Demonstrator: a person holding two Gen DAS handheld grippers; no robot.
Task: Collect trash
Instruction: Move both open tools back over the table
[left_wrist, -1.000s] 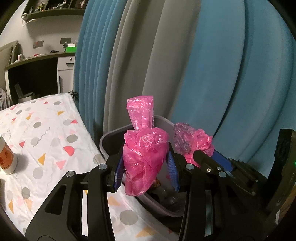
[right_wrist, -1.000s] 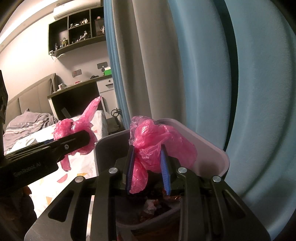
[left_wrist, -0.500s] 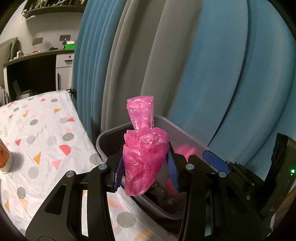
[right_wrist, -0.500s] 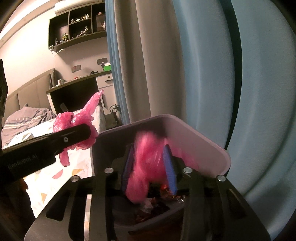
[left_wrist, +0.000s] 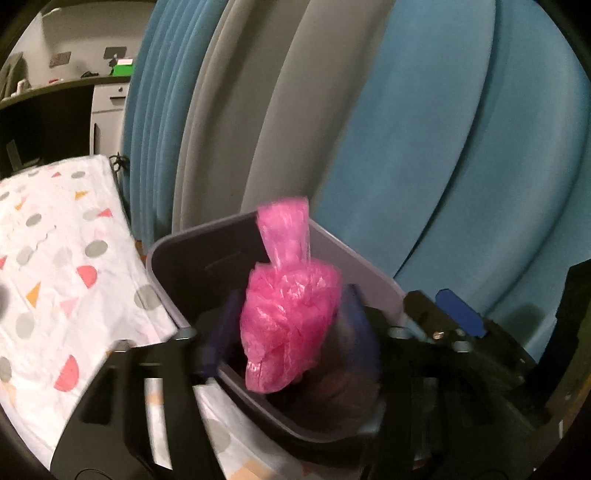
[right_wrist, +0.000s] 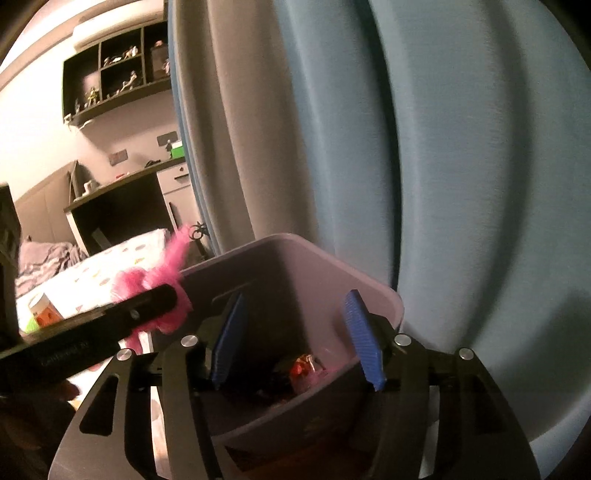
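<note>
My left gripper (left_wrist: 291, 332), jaws opening around the pink bag (left_wrist: 288, 325), hung directly above the bin (left_wrist: 166, 258), nearer than my empty, opening right gripper (right_wrist: 295, 339).

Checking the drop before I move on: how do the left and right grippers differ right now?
The left gripper has a crumpled pink plastic bag between its opening jaws; the right gripper has nothing between its opening jaws. The left's fingers are motion-blurred, the right's blue pads sharp. Both hover over the grey trash bin.
</note>
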